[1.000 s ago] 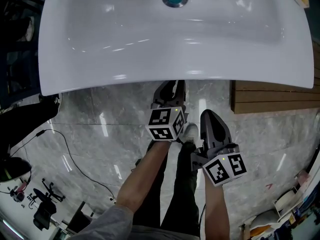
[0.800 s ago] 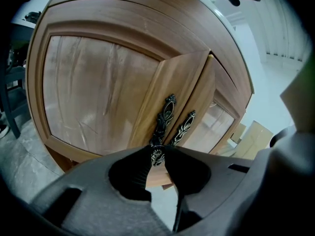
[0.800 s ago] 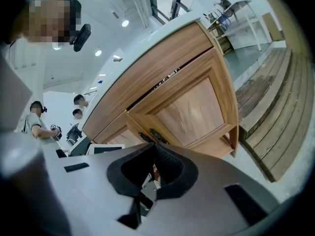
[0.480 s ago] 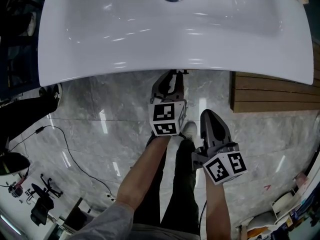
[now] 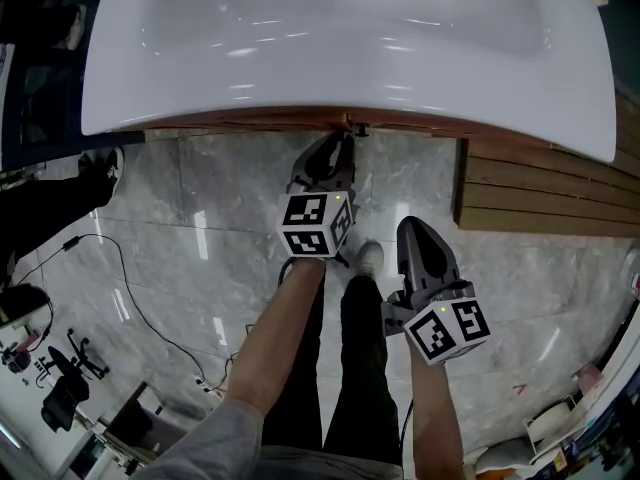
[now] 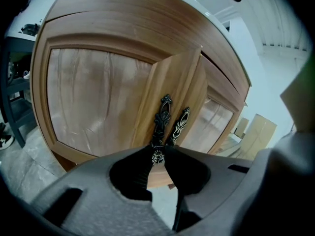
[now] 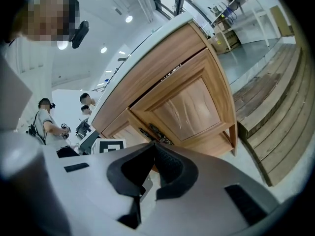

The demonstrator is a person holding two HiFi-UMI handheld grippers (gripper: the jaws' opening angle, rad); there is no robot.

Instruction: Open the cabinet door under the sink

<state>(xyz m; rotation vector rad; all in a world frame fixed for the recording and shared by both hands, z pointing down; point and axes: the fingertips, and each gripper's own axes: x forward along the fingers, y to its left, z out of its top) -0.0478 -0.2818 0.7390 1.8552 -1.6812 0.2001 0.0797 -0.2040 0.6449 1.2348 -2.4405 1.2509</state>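
Pull step: L gripper (image 6: 157,151) jaws closing, pinching ornate handle (image 6: 162,116), cabinet door (image 6: 93,100) barely ajar. R gripper (image 7: 153,144) closed, empty. Next: hold grip, pull back along hinge arc

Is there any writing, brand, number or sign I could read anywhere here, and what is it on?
No readable text anywhere.
Marker cubes: black-and-white square patterns, no words.
Dark marks on the cabinet rail: too blurred to read.

Glossy grey marble floor (image 5: 210,208), wooden cabinet (image 6: 103,38), trailing black cable (image 5: 135,293), slatted wooden platform (image 5: 540,200)
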